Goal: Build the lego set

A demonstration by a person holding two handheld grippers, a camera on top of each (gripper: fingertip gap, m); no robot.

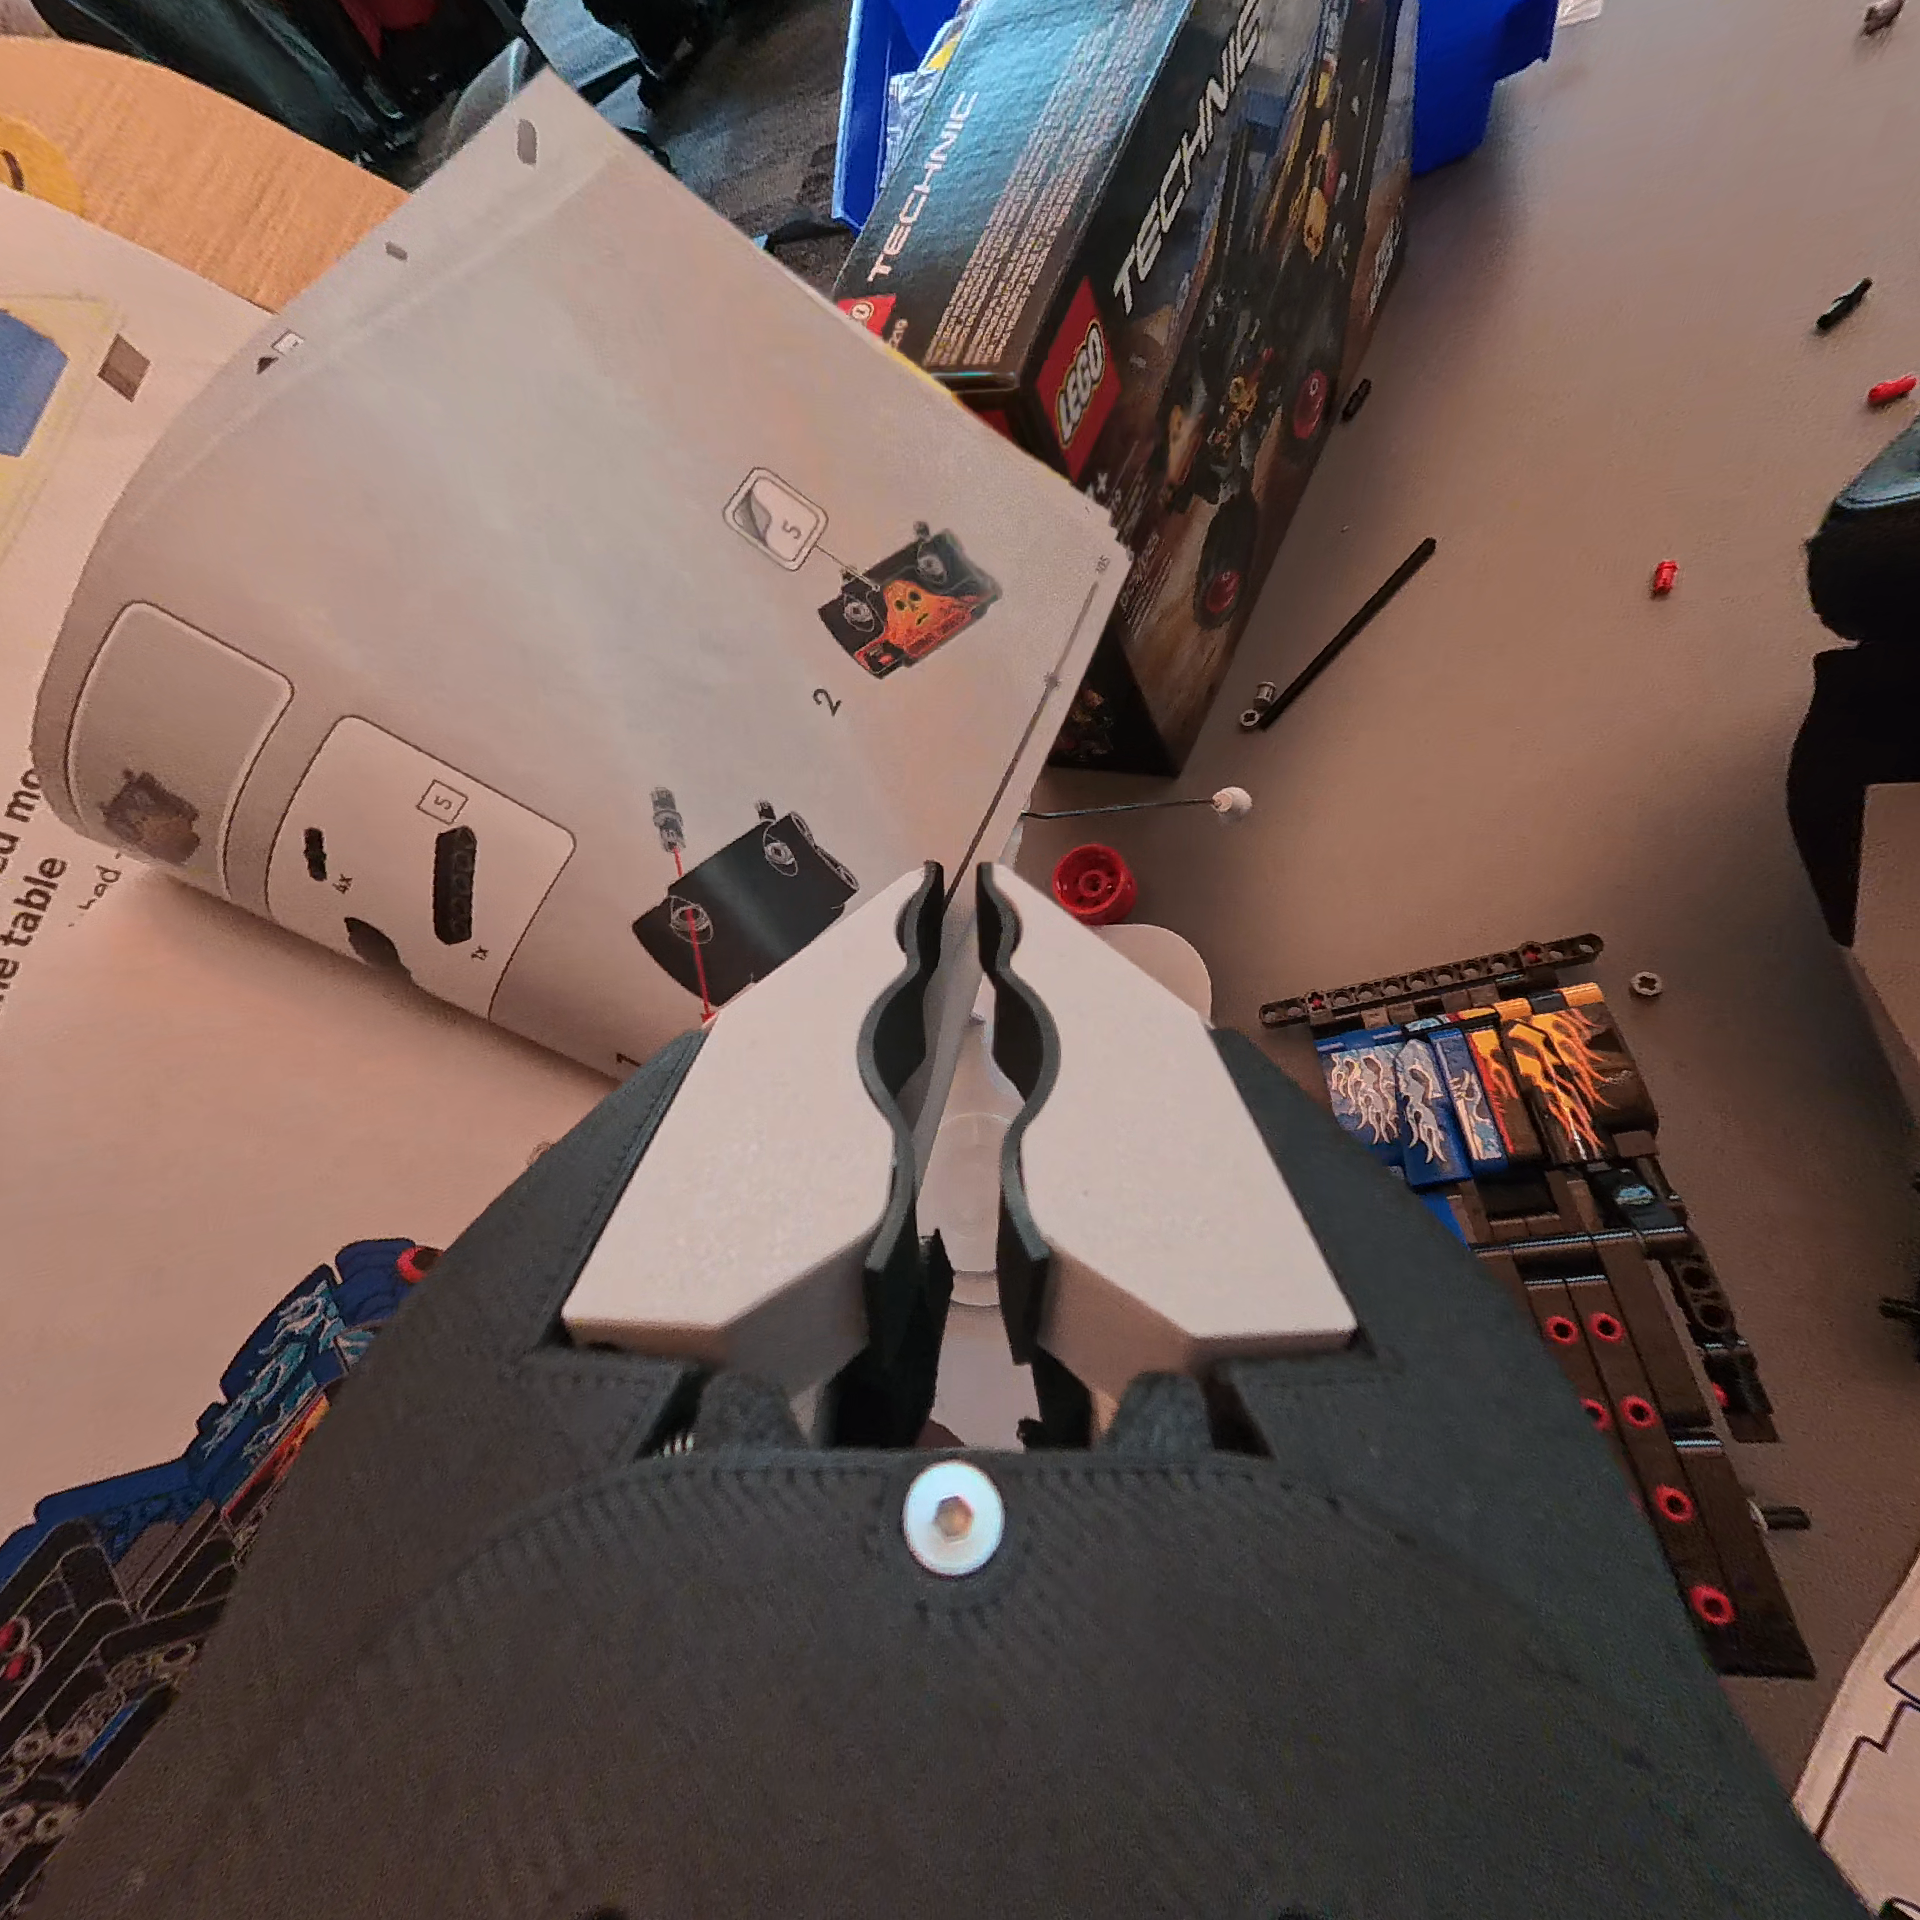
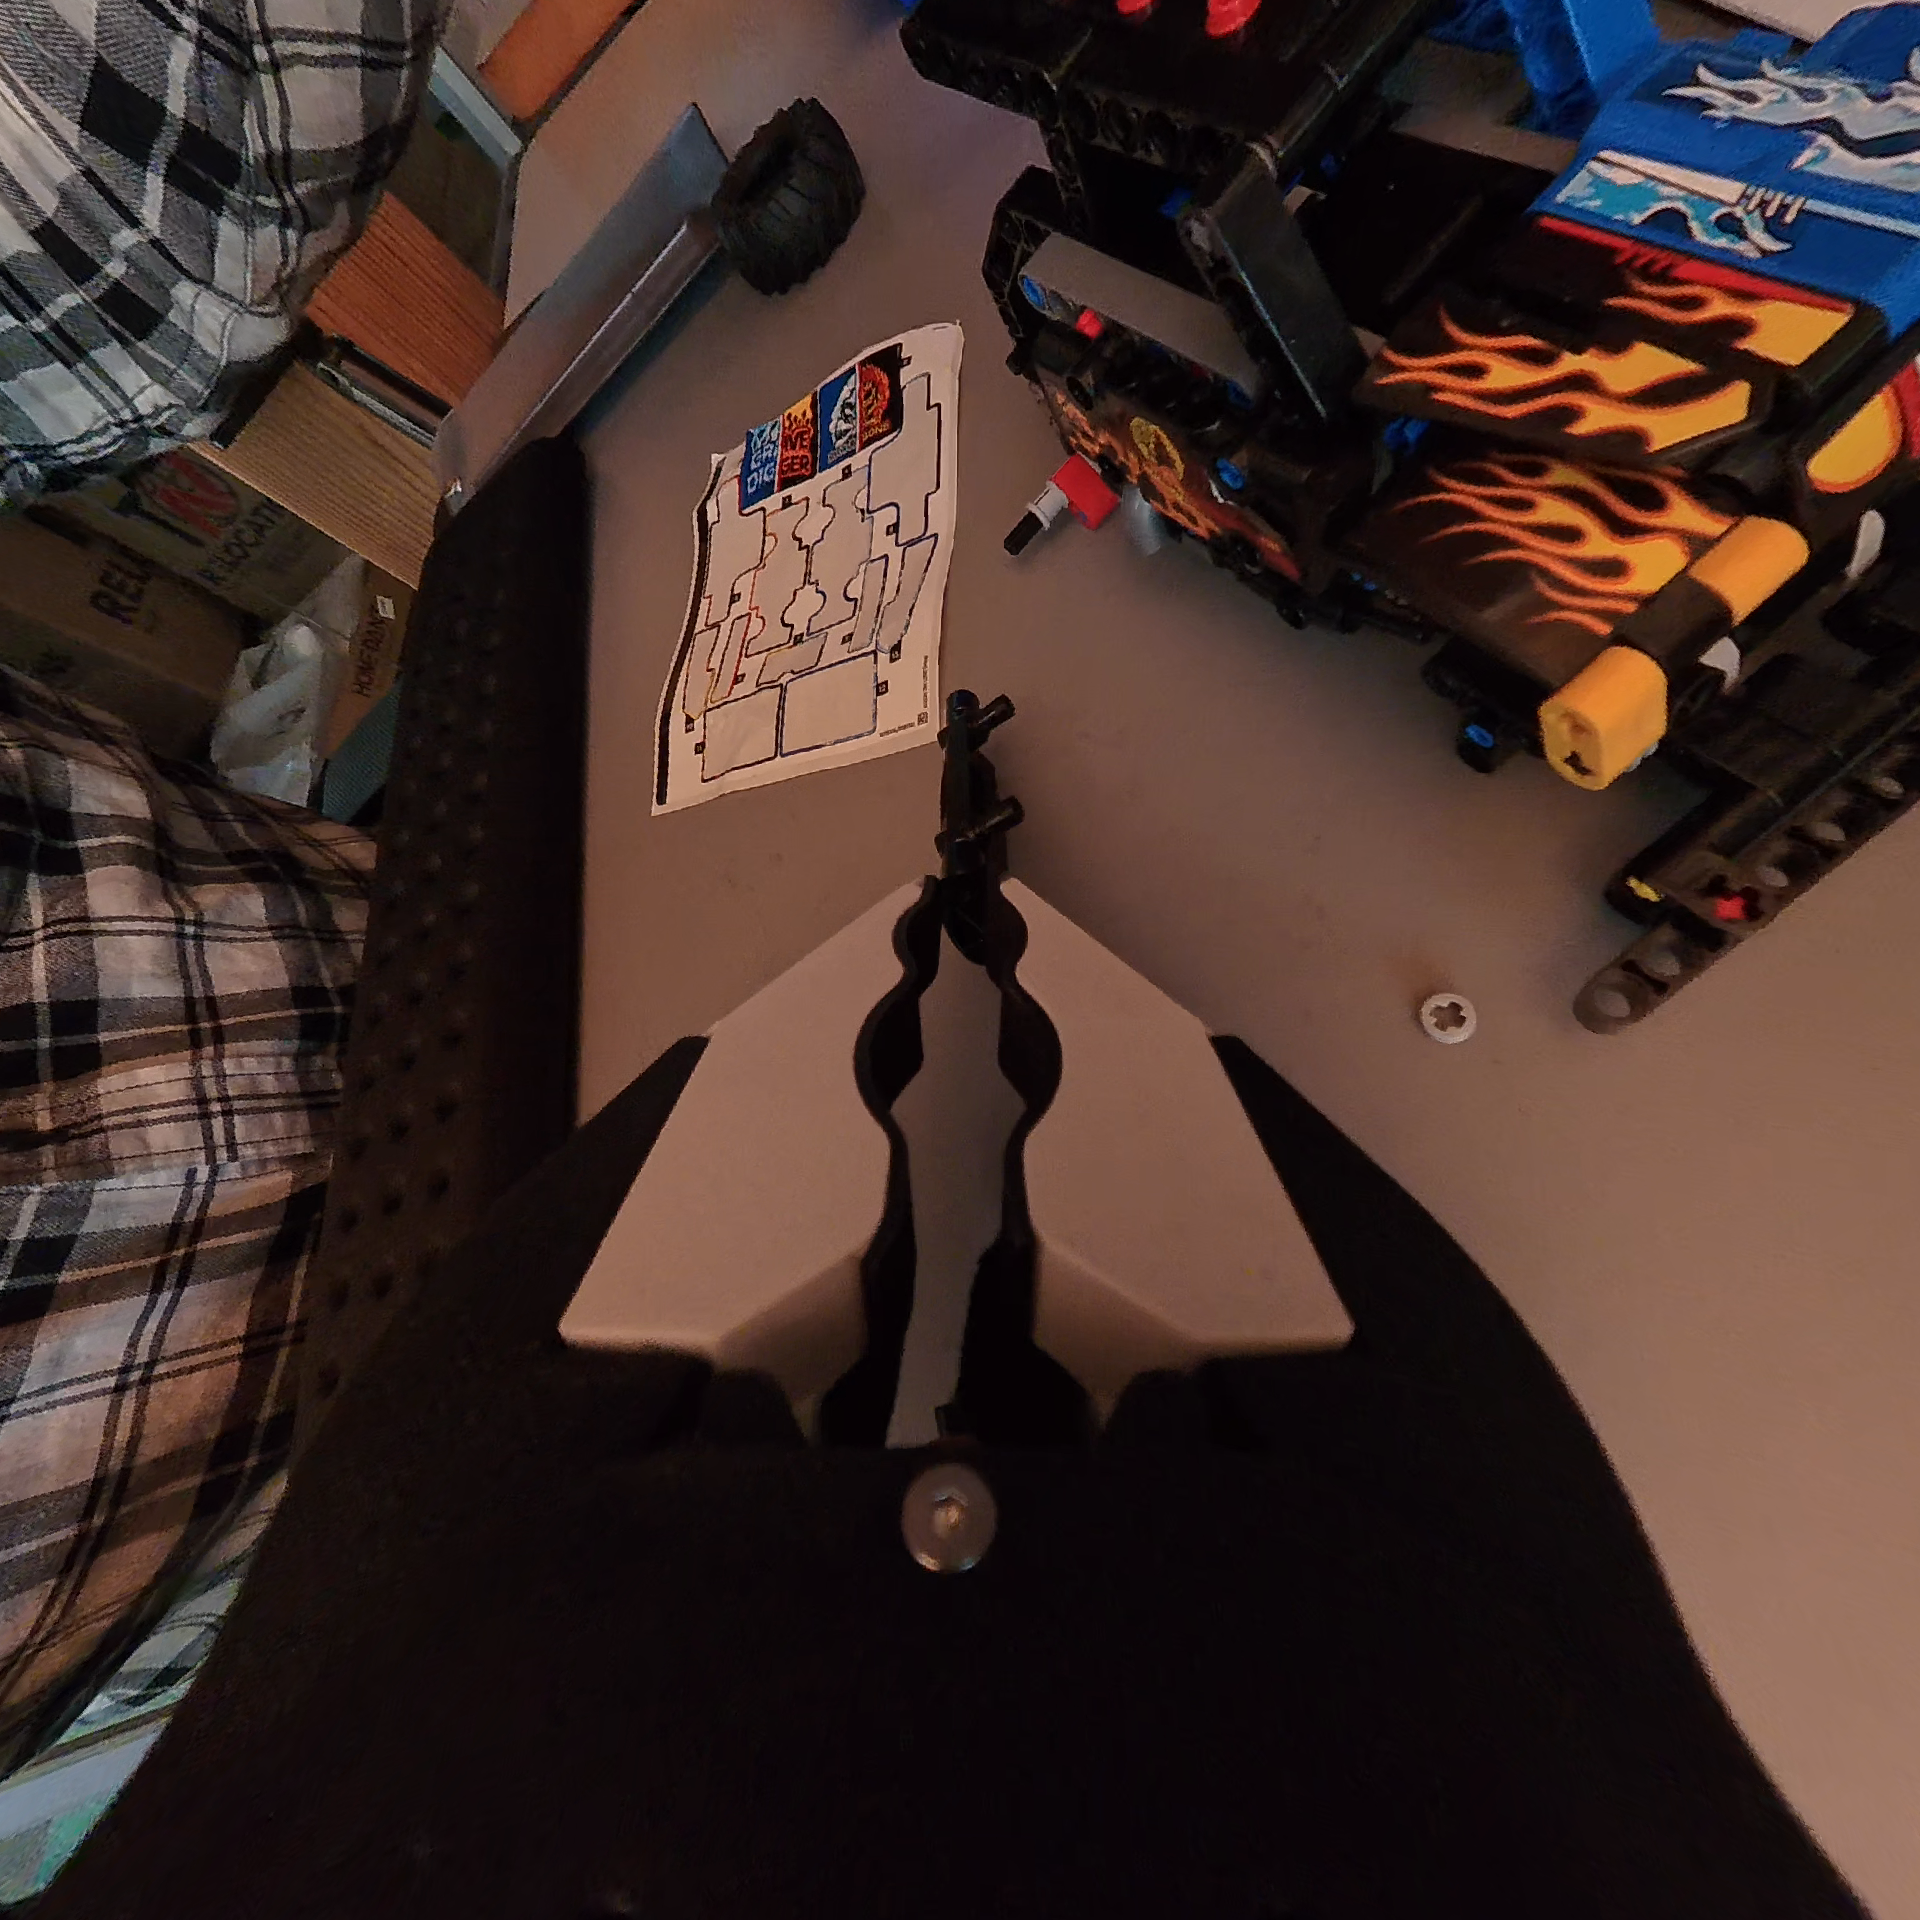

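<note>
My left gripper (image 1: 958,883) is shut on the edge of a page of the instruction booklet (image 1: 540,582) and holds that page lifted and curled over the open booklet. My right gripper (image 2: 964,894) is shut on a small black Technic piece with pins (image 2: 971,769), held above the grey table. The partly built truck with blue and orange flame panels (image 2: 1507,395) stands at the upper right of the right wrist view. A row of flame-stickered panels on black beams (image 1: 1496,1101) lies to the right of the left gripper.
The Lego box (image 1: 1143,364) stands behind the booklet. A red wheel hub (image 1: 1091,883), a black axle (image 1: 1351,634) and small red pins lie about. A sticker sheet (image 2: 821,582), a black tyre (image 2: 795,197) and a white bush (image 2: 1446,1016) lie on the table. A person in a plaid shirt (image 2: 135,935) is at the left. Left tips to right tips: about 25 cm.
</note>
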